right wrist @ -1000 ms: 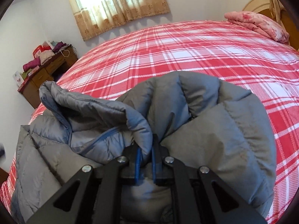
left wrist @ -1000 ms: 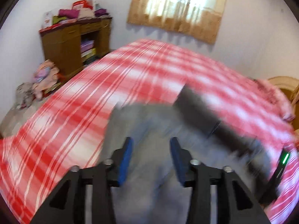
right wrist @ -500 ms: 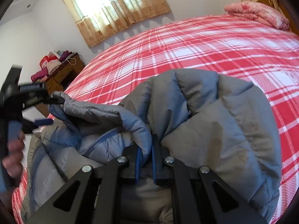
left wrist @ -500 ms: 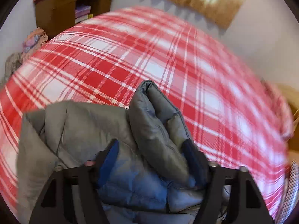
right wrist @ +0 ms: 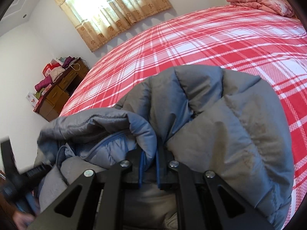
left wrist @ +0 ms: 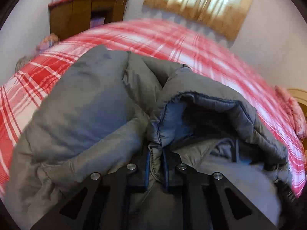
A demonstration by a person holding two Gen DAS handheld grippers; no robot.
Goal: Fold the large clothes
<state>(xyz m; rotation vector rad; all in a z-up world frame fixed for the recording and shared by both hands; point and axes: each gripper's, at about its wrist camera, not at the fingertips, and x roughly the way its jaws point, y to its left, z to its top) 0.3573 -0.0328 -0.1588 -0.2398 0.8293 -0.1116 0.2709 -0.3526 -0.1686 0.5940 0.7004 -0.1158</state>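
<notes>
Fabric fills the near half of both views: a grey puffer jacket with a blue lining lies bunched at the near edge of the bed, on its red-and-white plaid cover. Each pair of tongs has taken a separate pinch of it, probably so that the bulky garment can be lifted and spread by two points rather than dragged by one.

The left tongs are closing, with a seamed edge of the jacket caught between the blue pads, next to what looks like the collar or hood opening. The right tongs are clamped together on a fold where the grey shell turns over to the lining; a zip line runs just beside that fold. The left tool appears as a dark blur at the lower left of the right wrist view.

Gripping along edges rather than into padding seems sensible, since quilted filling slips and compresses. No fold looks made yet; the jacket is crumpled, so straightening likely comes first.

A folded pink blanket sits well apart, at the far end of the bed.
</notes>
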